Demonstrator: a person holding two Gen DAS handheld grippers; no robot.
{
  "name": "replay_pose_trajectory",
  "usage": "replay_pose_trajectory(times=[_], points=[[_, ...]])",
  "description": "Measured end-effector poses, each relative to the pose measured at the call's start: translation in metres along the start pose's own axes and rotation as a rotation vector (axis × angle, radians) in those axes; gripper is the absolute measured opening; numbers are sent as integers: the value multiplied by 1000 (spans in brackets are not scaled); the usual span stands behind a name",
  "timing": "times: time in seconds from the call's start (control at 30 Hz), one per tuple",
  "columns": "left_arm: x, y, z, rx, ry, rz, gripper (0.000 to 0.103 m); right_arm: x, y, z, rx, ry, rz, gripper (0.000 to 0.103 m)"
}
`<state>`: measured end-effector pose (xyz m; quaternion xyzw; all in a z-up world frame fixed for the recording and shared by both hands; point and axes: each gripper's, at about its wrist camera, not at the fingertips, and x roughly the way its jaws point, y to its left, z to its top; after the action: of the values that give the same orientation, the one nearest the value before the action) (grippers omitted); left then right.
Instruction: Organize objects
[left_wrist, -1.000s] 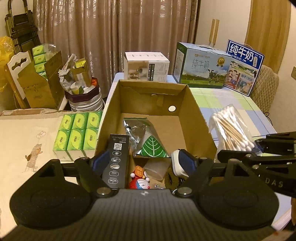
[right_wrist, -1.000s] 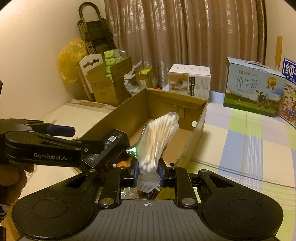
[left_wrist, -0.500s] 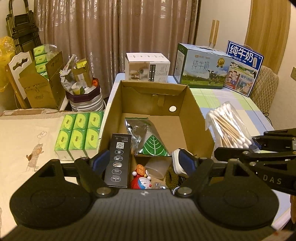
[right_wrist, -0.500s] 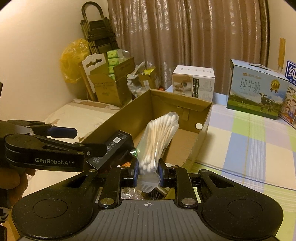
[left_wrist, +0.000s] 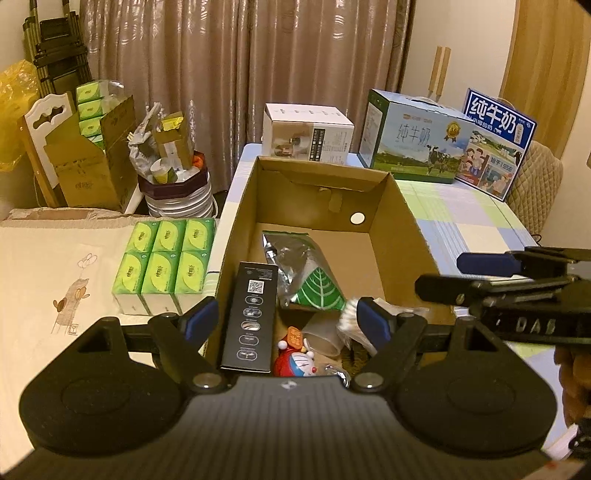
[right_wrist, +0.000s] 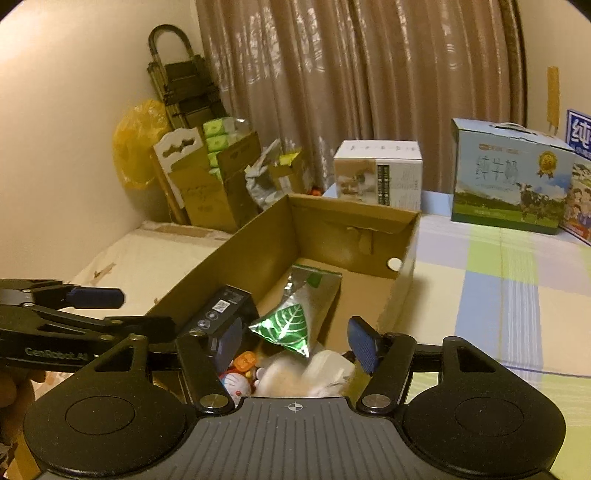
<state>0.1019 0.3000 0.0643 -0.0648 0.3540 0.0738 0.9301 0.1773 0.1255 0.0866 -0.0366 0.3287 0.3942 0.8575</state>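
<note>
An open cardboard box (left_wrist: 402, 206) (right_wrist: 404, 258) stands on the checked table. Inside lie a black carton (left_wrist: 251, 314) (right_wrist: 218, 310), a silver pouch with a green leaf (left_wrist: 306, 277) (right_wrist: 295, 317), a Doraemon toy (left_wrist: 293, 363) (right_wrist: 236, 382), a clear cup (left_wrist: 323, 336) and a bag of cotton swabs (left_wrist: 349, 321) (right_wrist: 295, 376), blurred at the near end. My left gripper (left_wrist: 284, 323) is open and empty over the box's near end. My right gripper (right_wrist: 297, 341) is open and empty just above the swab bag.
A pack of green tissue packets (left_wrist: 164, 262) lies left of the box on a cream cloth. A white carton (left_wrist: 306, 134) and two milk cartons (left_wrist: 413, 142) stand behind the box. Cardboard boxes and a full bin (left_wrist: 177, 184) stand at the back left.
My right gripper has opened and let go of the cotton swab bag, which has dropped into the near end of the box. The left gripper has stayed open.
</note>
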Motion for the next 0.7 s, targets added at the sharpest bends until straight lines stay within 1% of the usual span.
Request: replay_pose_trajectory(times=[0.23, 0.4, 0.47, 0.53, 0.6, 0.7], points=[[-4, -2, -8, -15, 1, -1, 84, -20, -4, -13, 62, 23, -10, 61], [-21, -7, -20, -40, -15, 12, 97, -45, 4, -25, 72, 40, -19, 63], [-29, -11, -24, -41, -24, 24, 101, -55, 6, -31, 83, 42, -25, 66], [-39, -15, -29, -41, -30, 37, 102, -65, 8, -39, 90, 53, -49, 75], [-49, -20, -35, -39, -31, 42, 102, -75, 9, -47, 97, 66, -65, 81], [-64, -28, -45, -37, -30, 47, 102, -93, 10, -59, 107, 72, -73, 84]])
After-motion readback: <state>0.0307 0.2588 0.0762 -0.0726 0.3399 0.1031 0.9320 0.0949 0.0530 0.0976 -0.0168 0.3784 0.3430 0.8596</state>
